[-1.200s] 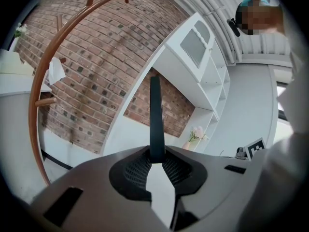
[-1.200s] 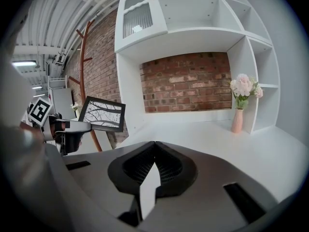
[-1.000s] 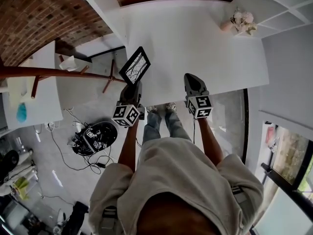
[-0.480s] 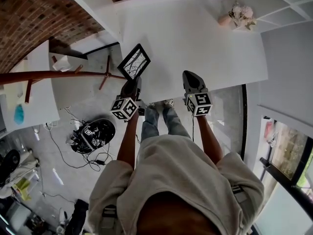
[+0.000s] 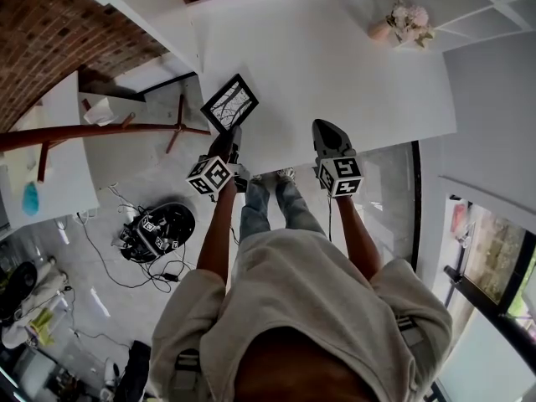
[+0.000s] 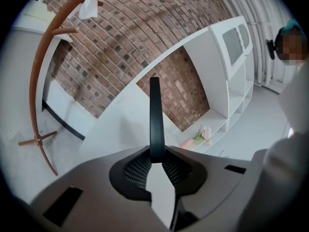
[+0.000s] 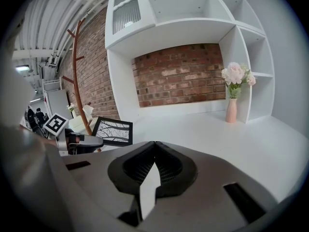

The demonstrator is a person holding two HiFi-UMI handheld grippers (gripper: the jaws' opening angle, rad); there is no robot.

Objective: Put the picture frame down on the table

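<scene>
My left gripper (image 5: 229,134) was clamped on the picture frame (image 5: 229,105), its pads pinching the frame's near edge. In that gripper's own view the black border stood edge-on, straight up out of the jaws. My right gripper (image 7: 154,145) was closed on nothing, jaw tips meeting, and it hovered over the near edge of the table (image 5: 335,65), well apart from the frame.

The frame sat tilted over the table's near left corner, its face with the branch print turned upward and toward me. I could not tell whether its far edge touched the tabletop.

I judged it light and stiff, with a thin, smooth border that could slip or pivot in a one-edge pinch. A glazed front would make it fragile, so it called for a gentle lowering flat. Holding the border at mid-edge, as I had it, seemed the sound place.

I counted one frame, two grippers, one table, one vase of pink flowers (image 5: 406,25) on the shelving at the far right, and one wooden coat stand (image 5: 109,131) off to the left.
</scene>
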